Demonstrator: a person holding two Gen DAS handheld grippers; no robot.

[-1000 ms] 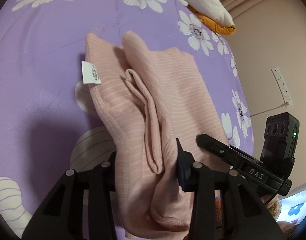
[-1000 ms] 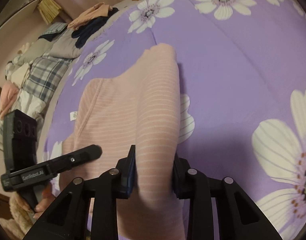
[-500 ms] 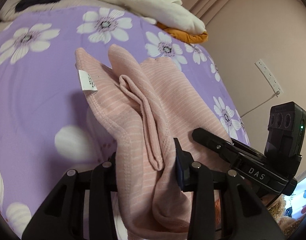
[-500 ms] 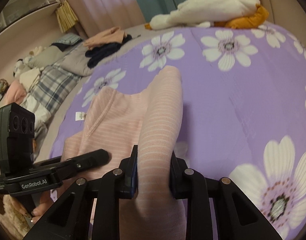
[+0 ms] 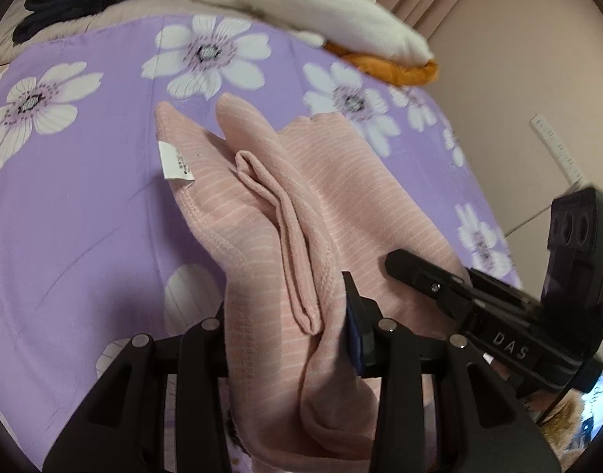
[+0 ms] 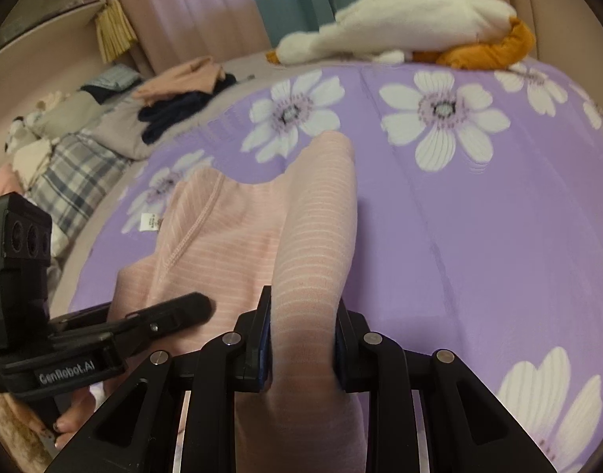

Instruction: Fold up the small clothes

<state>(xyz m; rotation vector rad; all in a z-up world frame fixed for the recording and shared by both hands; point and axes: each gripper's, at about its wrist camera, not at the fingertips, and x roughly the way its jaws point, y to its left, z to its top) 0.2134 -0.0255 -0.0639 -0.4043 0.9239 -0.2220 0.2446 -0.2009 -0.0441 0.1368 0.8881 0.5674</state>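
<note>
Left gripper (image 5: 285, 339): clamped on a bunched edge of the pink striped garment (image 5: 301, 213), cloth squeezed between both pads and spilling down below them. Right gripper (image 6: 301, 339): likewise closed on a rolled fold of the same garment (image 6: 313, 236), pads pressing the cloth from either side. Just right of the left gripper, the other tool's black body, lettered "DAS". Ahead of both grippers, the garment stretched out over the purple flowered bedspread (image 5: 84, 205), far end lying on it (near end lifted by the two grips). Left of the fold ahead of the left gripper, a white care label (image 5: 175, 161) sticking off the hem. Farther ahead, at the bed's far edge, a white and orange plush toy (image 6: 412, 27). Far left of the right gripper, a pile of dark and peach clothes (image 6: 183, 94) beside a plaid pillow (image 6: 73, 181).
</note>
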